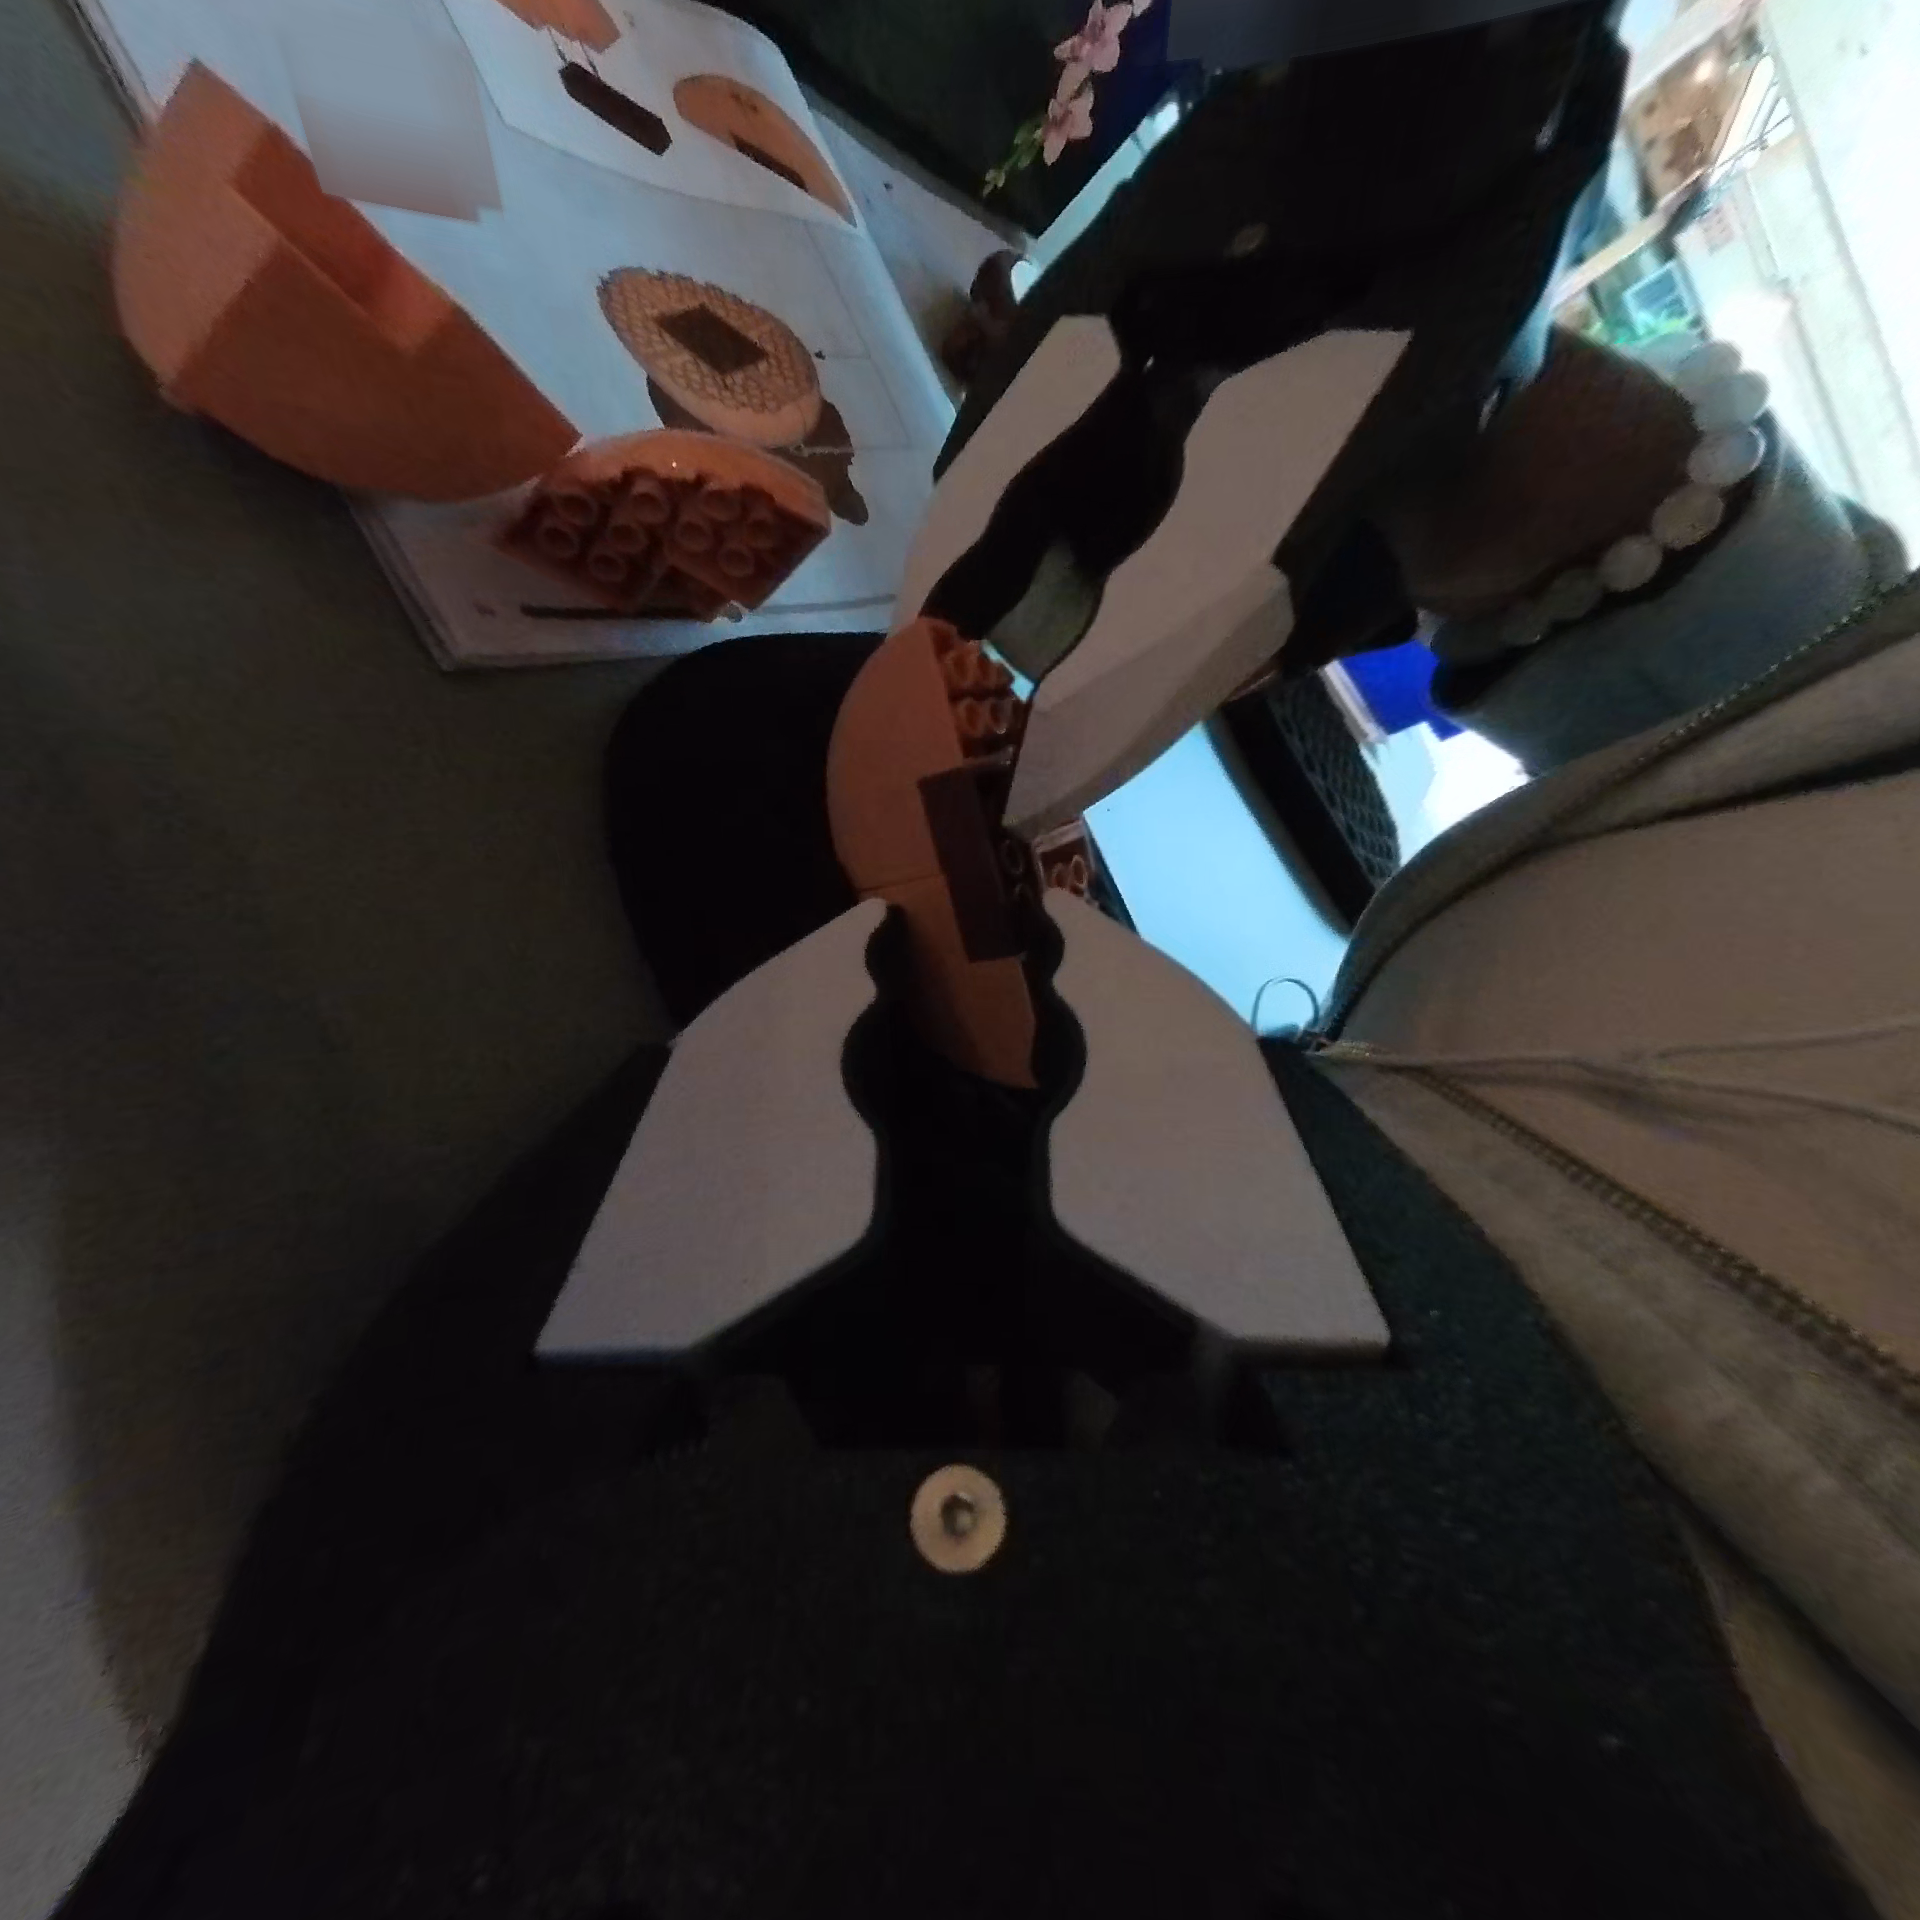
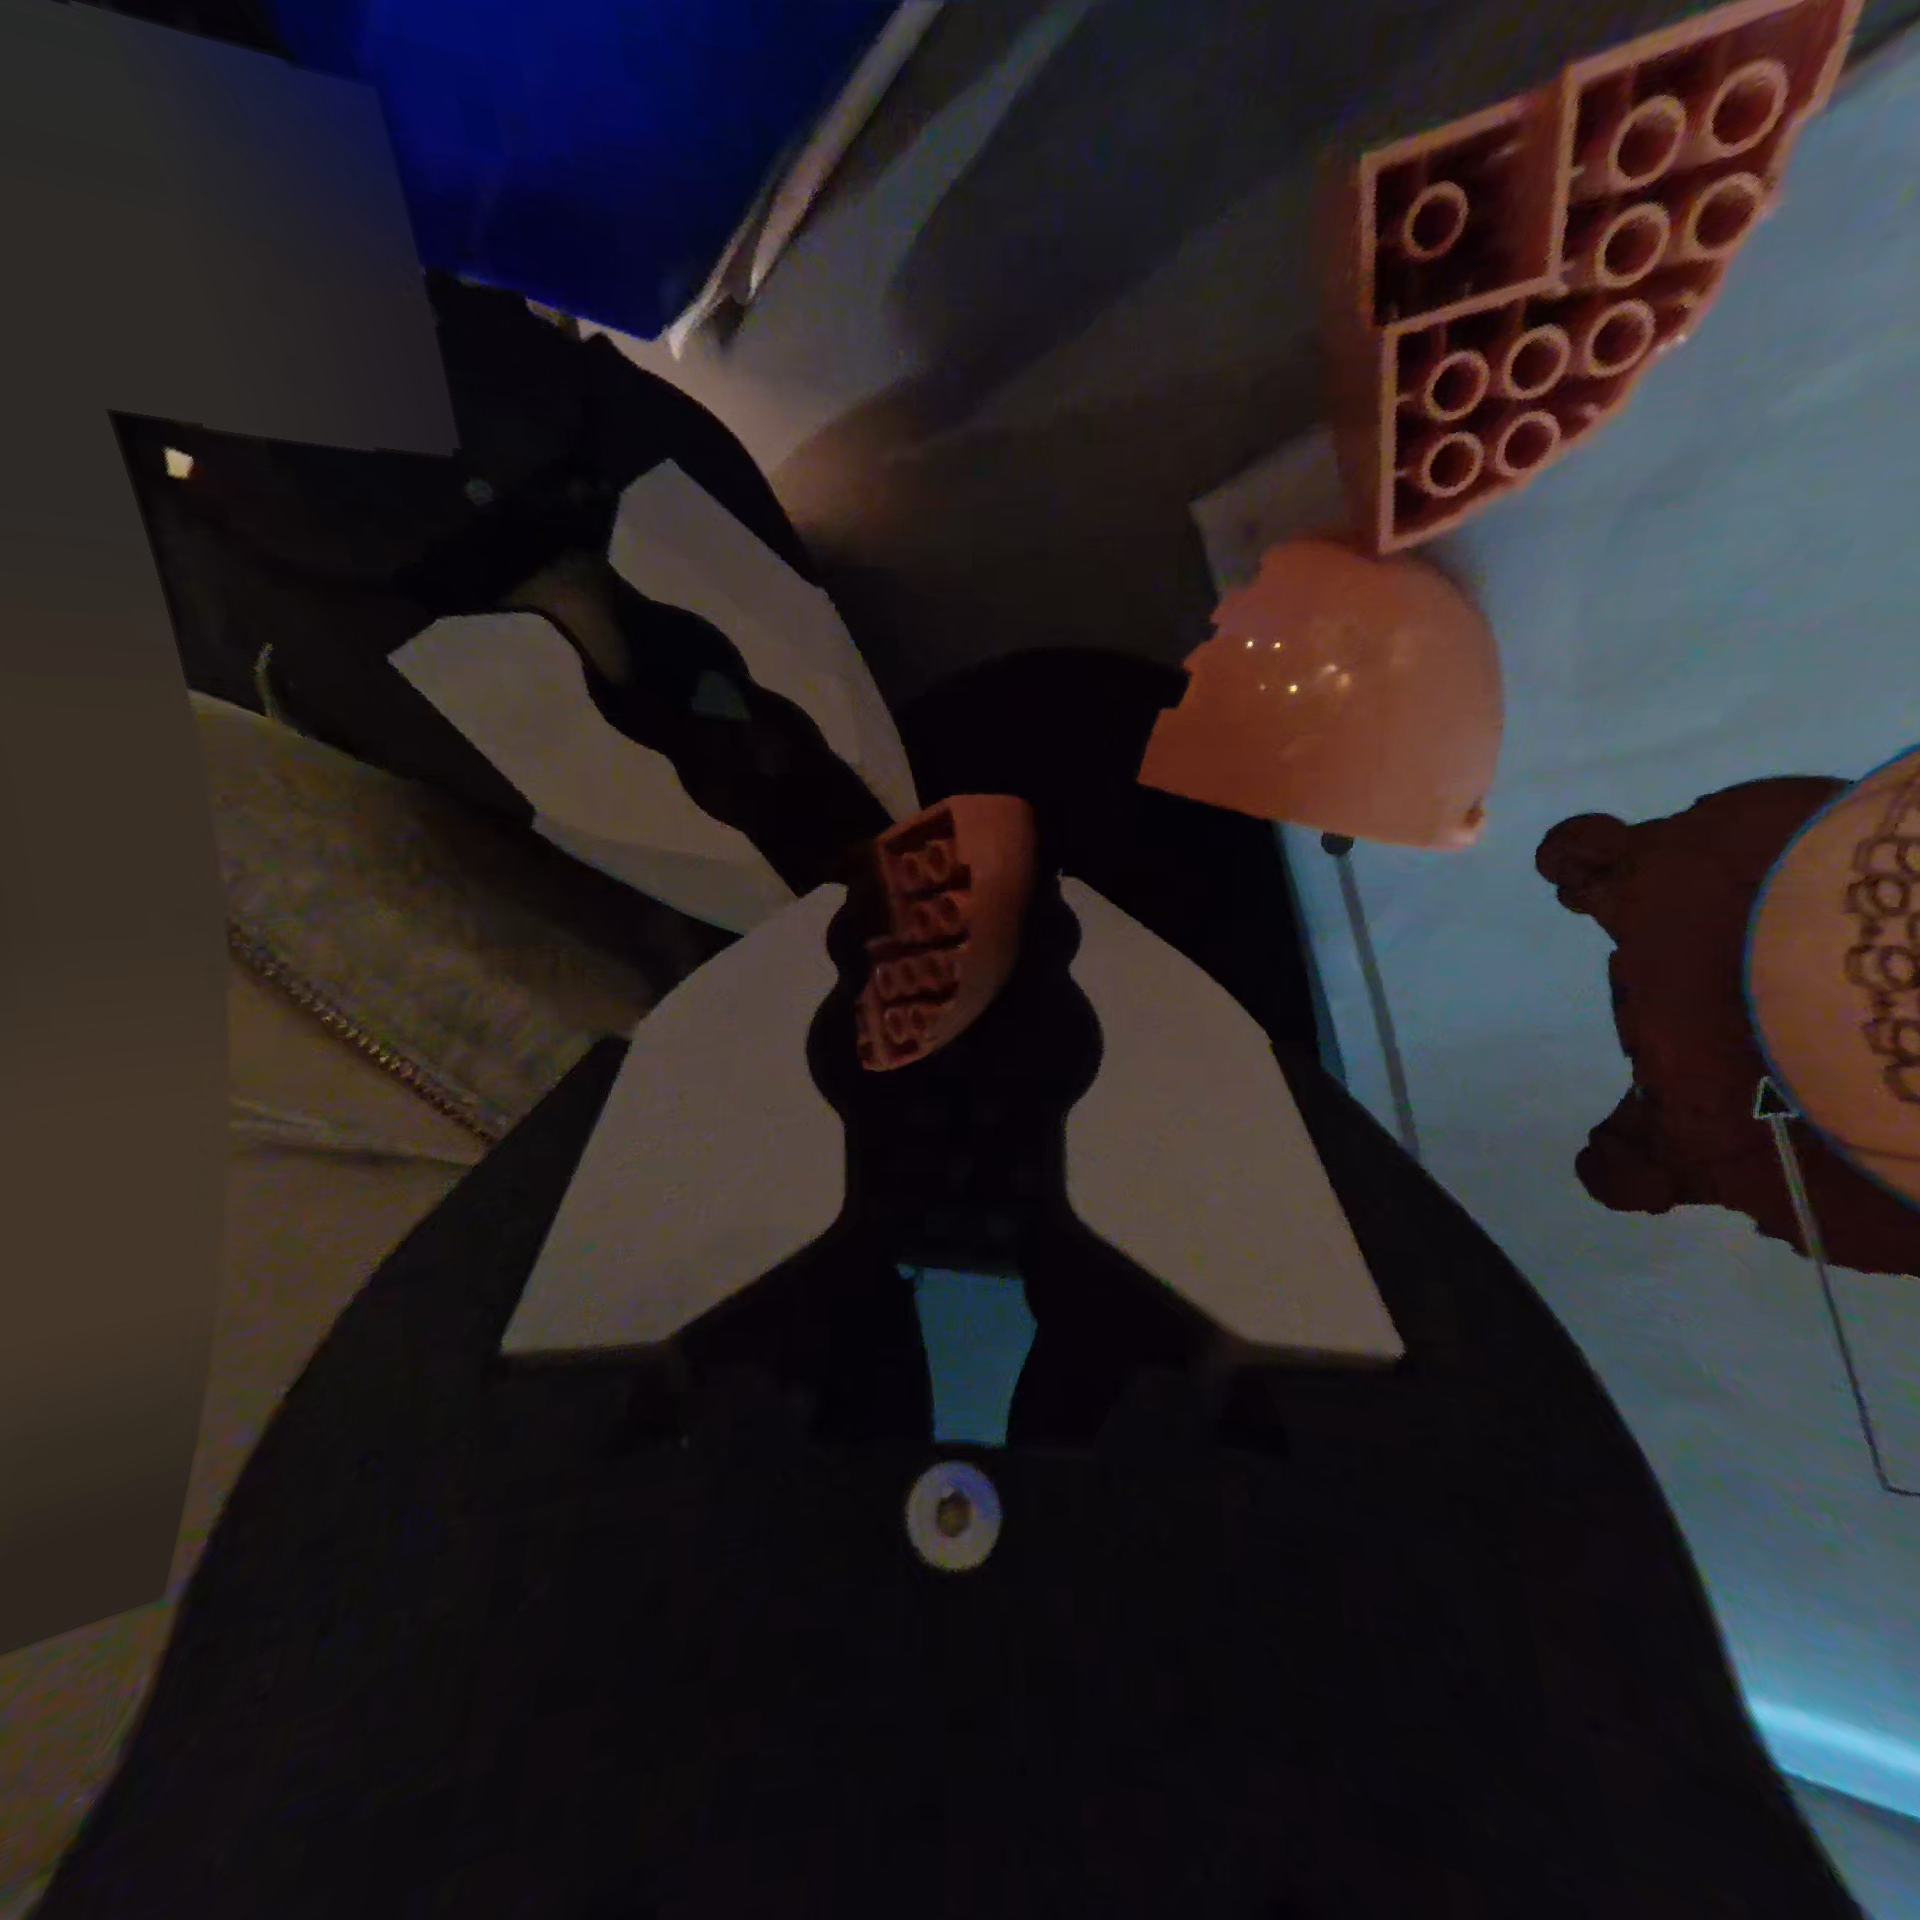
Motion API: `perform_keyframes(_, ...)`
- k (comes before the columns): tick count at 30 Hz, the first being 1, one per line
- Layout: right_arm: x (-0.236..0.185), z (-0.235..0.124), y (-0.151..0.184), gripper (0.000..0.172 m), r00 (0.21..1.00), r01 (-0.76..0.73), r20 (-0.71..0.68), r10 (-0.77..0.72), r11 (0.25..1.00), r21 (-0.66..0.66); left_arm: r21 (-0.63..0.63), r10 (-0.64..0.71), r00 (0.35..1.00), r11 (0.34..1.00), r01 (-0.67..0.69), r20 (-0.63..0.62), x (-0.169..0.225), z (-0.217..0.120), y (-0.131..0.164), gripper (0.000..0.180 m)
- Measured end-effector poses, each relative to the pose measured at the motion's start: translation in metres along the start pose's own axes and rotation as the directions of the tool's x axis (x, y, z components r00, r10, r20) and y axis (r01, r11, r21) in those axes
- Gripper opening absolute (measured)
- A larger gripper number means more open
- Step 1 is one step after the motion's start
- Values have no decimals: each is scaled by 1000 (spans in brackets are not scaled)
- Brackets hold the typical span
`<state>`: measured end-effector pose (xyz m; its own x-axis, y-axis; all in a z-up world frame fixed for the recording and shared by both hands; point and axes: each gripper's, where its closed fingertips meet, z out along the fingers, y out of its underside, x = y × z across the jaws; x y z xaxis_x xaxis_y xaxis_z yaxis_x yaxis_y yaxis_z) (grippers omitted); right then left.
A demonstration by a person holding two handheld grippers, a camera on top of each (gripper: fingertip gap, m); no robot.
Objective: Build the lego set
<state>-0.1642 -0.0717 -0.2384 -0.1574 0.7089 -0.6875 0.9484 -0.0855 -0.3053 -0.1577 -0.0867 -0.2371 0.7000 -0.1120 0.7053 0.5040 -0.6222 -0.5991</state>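
Meeting tip to tip, the left tool and right tool both clench one tan curved brick piece.

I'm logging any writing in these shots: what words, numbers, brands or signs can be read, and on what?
None can be read.
Open instruction booklet: only printed brick drawings and an arrow; a small mark near its page corner is too blurred.
Peach brick assembly in both grippers: no markings visible.

Large tan dome blurred, booklet cut off, curved brick assembly's lower end hidden.
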Motion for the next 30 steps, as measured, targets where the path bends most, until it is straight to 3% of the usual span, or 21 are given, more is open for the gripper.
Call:
perform_keyframes(9,2,2,-1,30,995,-82,50,84,996,-32,25,-35,999,999,35,-17,-2,0,-3,19)
perform_keyframes(20,2,2,-1,29,996,-36,-85,30,997,-65,30,-21,999,999,22,-31,-2,-1,-3,19)
perform_keyframes(30,3,2,-4,29,998,61,-29,-59,996,61,3,-18,1000,1000,18,6,-2,1,-3,20)
